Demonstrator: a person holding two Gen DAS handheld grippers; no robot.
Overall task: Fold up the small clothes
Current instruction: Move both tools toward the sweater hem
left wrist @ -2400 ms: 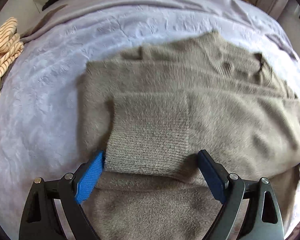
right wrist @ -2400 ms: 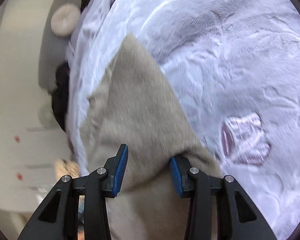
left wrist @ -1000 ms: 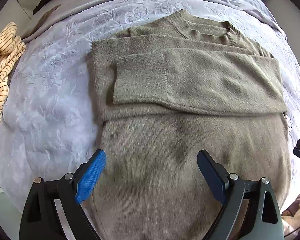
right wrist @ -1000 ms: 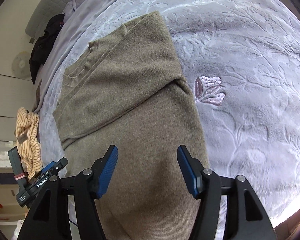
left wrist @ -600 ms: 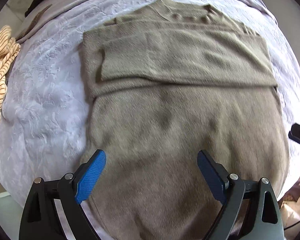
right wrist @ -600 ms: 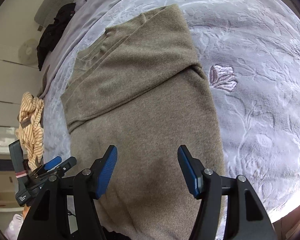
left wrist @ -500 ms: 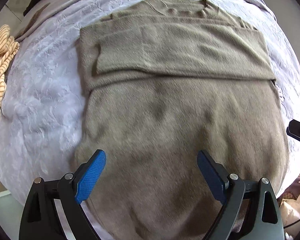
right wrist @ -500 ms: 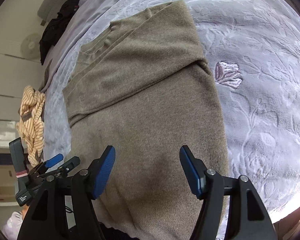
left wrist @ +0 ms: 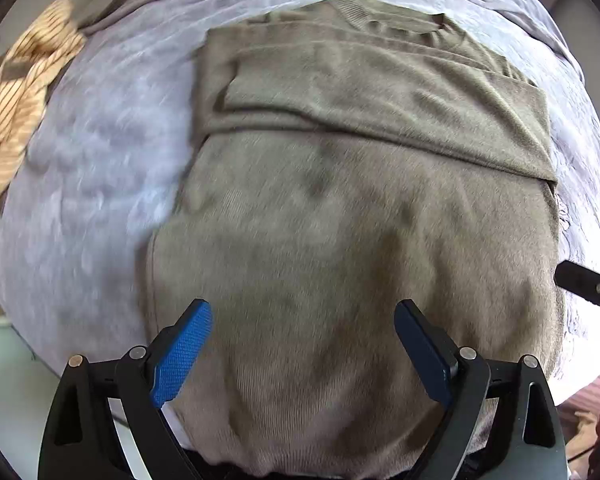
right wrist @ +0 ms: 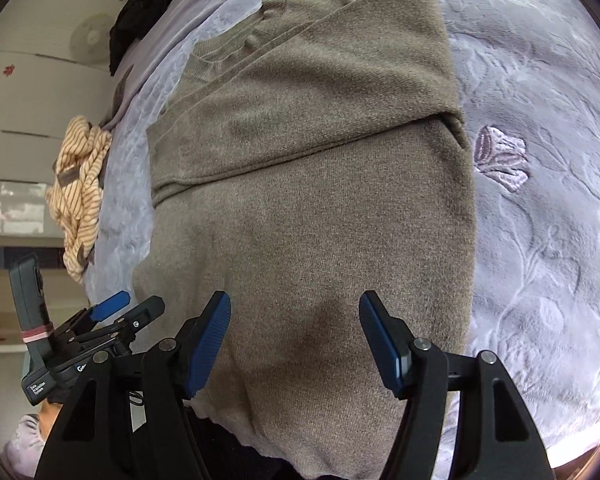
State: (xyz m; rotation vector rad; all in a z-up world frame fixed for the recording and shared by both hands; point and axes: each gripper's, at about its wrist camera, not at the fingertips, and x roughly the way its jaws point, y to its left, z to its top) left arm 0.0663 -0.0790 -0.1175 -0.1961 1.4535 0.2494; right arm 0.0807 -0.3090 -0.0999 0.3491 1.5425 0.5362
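Sweater [left wrist: 352, 240]: an olive-grey knit is laid flat on the bed, neckline at the far end, both sleeves folded across the chest in a band
Hem: cut off at the lower frame edge in both views, behind the gripper bodies, so its lie cannot be made out
Left gripper [left wrist: 303, 350]: blue pads are held wide apart above the lower left part of the sweater; nothing is pinched; contact with the knit cannot be told
Right gripper [right wrist: 295, 336]: jaws are spread over the lower right part of the sweater, nothing between them
Bedspread [right wrist: 548, 208]: pale lilac, embossed with leaves, one darker flower patch just beside the sweater's right edge
Striped garment [right wrist: 78, 196]: cream and brown, bunched at the bed's left side, well apart from the sweater
Blur: the left wrist view is smeared, most along the sweater's left edge
Dark clothing [right wrist: 148, 8]: heaped at the far end of the bed, detail not readable
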